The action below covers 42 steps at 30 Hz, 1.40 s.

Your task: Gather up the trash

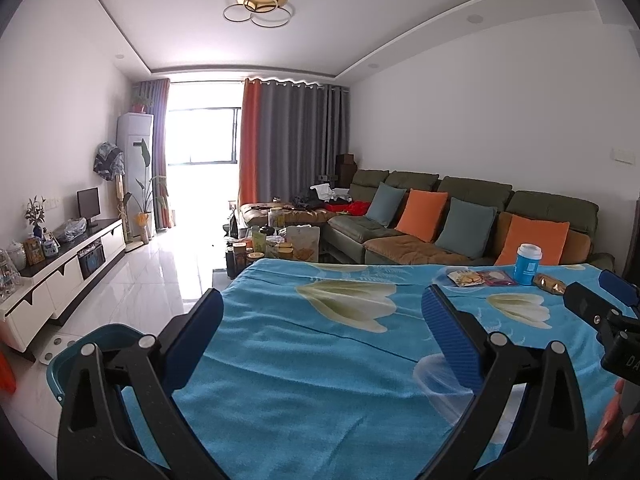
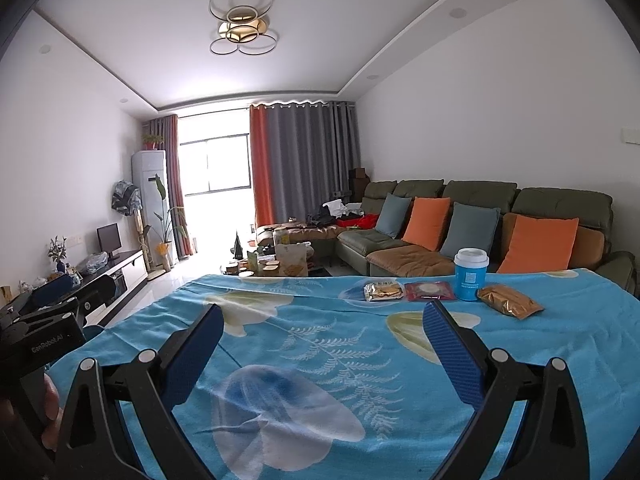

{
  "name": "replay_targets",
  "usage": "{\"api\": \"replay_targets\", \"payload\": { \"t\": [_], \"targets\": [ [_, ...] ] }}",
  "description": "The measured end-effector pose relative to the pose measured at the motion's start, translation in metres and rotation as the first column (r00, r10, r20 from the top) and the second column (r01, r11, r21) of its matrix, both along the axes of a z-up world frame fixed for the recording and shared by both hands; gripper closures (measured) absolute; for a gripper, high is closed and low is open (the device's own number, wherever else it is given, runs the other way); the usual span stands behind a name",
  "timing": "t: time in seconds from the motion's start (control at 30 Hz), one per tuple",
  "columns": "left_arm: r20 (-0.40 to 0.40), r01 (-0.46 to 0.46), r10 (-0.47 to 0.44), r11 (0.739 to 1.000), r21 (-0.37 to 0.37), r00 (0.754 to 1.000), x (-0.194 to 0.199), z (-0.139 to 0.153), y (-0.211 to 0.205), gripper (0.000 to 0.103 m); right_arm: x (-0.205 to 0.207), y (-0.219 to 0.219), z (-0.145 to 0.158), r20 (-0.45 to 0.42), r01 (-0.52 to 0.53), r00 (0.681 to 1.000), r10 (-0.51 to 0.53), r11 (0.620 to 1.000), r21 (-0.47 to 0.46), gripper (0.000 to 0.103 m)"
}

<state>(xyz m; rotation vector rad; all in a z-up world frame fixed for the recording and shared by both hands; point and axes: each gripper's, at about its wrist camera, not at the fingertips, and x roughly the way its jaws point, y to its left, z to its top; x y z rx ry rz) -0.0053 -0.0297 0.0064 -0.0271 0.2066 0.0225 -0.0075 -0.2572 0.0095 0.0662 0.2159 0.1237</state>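
Observation:
Trash lies at the far right of a table under a blue flowered cloth (image 2: 320,344): a pale snack packet (image 2: 383,291), a dark red packet (image 2: 430,291), a blue cup with a white lid (image 2: 471,275) and a gold wrapper (image 2: 509,301). The left wrist view shows the same snack packet (image 1: 465,278), red packet (image 1: 498,278), cup (image 1: 529,264) and gold wrapper (image 1: 551,283). My left gripper (image 1: 322,308) is open over the cloth, holding nothing. My right gripper (image 2: 320,320) is open too, well short of the trash. A teal bin (image 1: 80,344) stands at the table's left edge.
A green sofa (image 2: 460,220) with orange and blue cushions runs behind the table. A low table crowded with jars and bags (image 1: 276,246) sits beyond the far edge. A white TV cabinet (image 1: 68,268) lines the left wall, with tiled floor (image 1: 160,276) between.

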Motion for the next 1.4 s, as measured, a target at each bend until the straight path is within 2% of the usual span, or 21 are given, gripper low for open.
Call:
{"api": "replay_targets", "payload": {
  "t": [1.4],
  "targets": [
    [0.002, 0.008, -0.008, 1.0, 0.022, 1.0, 0.0018, 0.0005, -0.0023, 0.006, -0.0035, -0.0028, 0.0046, 0.01, 0.011, 1.0, -0.011, 1.0, 0.007, 0.007]
  ]
}}
